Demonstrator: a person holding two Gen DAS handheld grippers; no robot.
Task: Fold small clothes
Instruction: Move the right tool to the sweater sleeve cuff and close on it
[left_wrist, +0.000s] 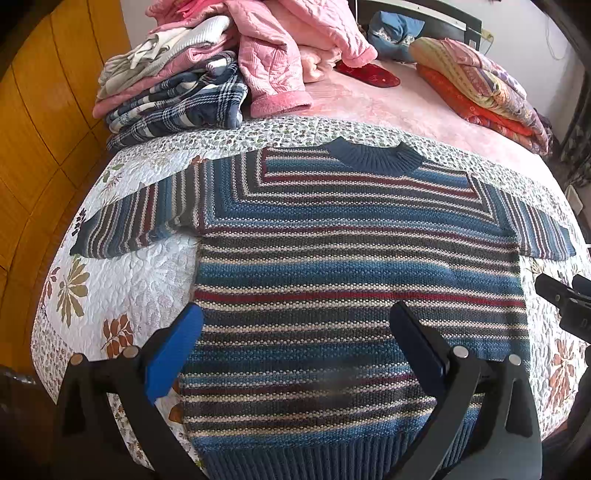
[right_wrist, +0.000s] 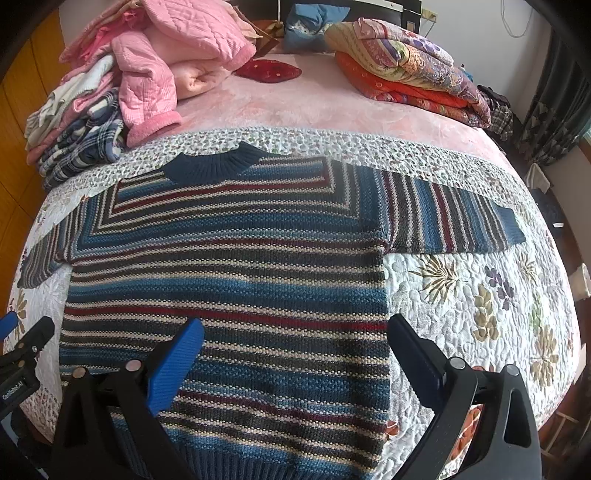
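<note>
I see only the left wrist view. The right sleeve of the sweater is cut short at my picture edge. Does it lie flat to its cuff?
Observer: Yes. In the right wrist view the right sleeve lies straight out on the quilt, cuff flat.
Operator: Is the right gripper open? I see only a black piece of it.
Observer: The right gripper is open, over the sweater's right side edge, and holds nothing.
Operator: Anything near that cuff?
Observer: No. The folded blankets lie far behind it, and only bare quilt is around the cuff.
</note>
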